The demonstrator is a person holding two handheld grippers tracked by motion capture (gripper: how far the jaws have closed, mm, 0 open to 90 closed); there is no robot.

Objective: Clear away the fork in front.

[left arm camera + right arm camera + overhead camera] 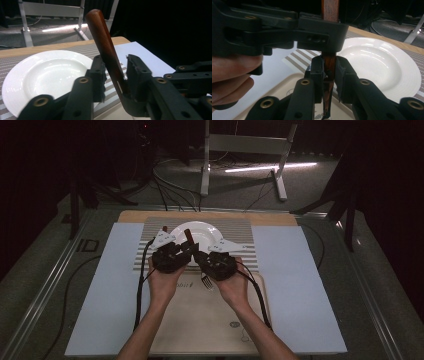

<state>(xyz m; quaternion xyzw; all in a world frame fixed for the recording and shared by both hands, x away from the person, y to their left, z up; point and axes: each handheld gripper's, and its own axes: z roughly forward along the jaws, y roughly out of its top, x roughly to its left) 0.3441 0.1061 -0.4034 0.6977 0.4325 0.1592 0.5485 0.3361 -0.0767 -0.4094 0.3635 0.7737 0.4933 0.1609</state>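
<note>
Dark floor with cables and a pale metal frame lies beyond the wooden tabletop [270, 218], which carries two pale blue sheets, a grey-and-white striped placemat [245, 232] and a beige plastic tray [200, 320]. On the placemat sits a round white ceramic plate [202, 231], bare inside. Over its near rim the two hands meet: the left tool [186, 251] and the right tool [196, 254] almost touch. Between them stands a fork with a reddish-brown wooden handle [103, 42] and a metal head [206, 281]. Its long axis runs steeply, the rounded handle end up and tilted away over the plate, the tines down toward the tray. The right tool's jaws are clamped on the handle low down, as its own view shows. The left tool's jaws sit either side of the handle higher up; whether both pads press it I cannot tell. Fork tines are small and dim in the high view, and the neck is hidden by the tools
</note>
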